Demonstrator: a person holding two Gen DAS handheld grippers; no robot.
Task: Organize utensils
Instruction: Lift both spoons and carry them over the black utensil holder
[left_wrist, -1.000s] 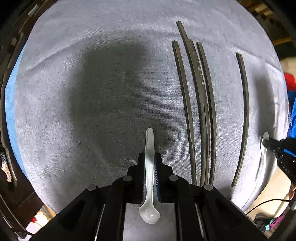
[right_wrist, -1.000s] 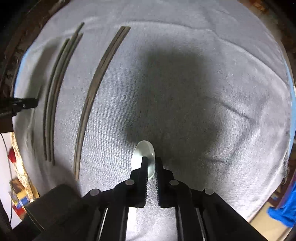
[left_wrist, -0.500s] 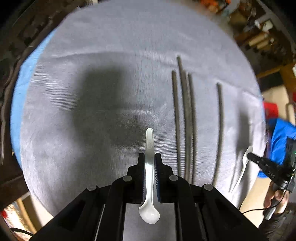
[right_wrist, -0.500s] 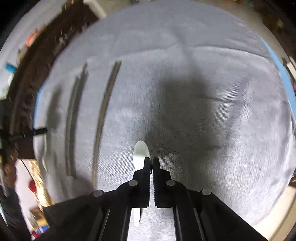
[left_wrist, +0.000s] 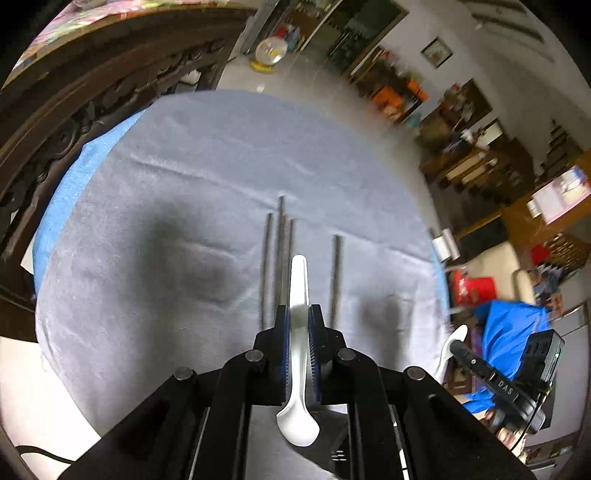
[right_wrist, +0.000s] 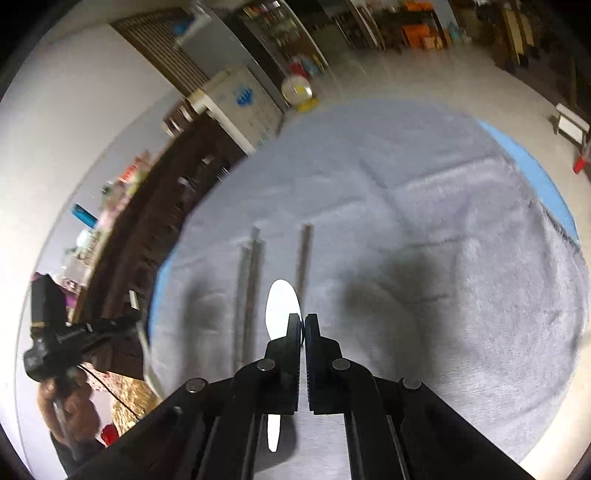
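Already each gripper carries a white plastic spoon above the grey cloth (left_wrist: 221, 177), while the dark chopsticks (left_wrist: 280, 240) lie on it in a loose row, three close together and a fourth apart toward three o'clock. Seen from the left wrist, the left gripper (left_wrist: 298, 321) is clenched on the left spoon (left_wrist: 298, 295) at mid-handle, the handle tip pointing to twelve o'clock and the bowl hanging back at six o'clock between the gripper's arms. Seen from the right wrist, the right gripper (right_wrist: 302, 328) has its jaws almost fully together on the right spoon (right_wrist: 282, 306); the jaws have just been closing on it, with the bowl sticking out toward eleven o'clock and the handle end trailing at six o'clock beneath the gripper. That hold looks the riskier one, I judge: the spoon sits off to one side of the narrow gap, so it seems pinched by a thin edge, and a quick swing could twist it free or let it slide out. Smooth plastic may also pivot in the left grip, since the bowl's weight hangs behind the pads. Both views are motion-blurred, so where the spoons should go cannot be told; no holder or tray shows, and a dropped spoon could knock the chopsticks out of line.
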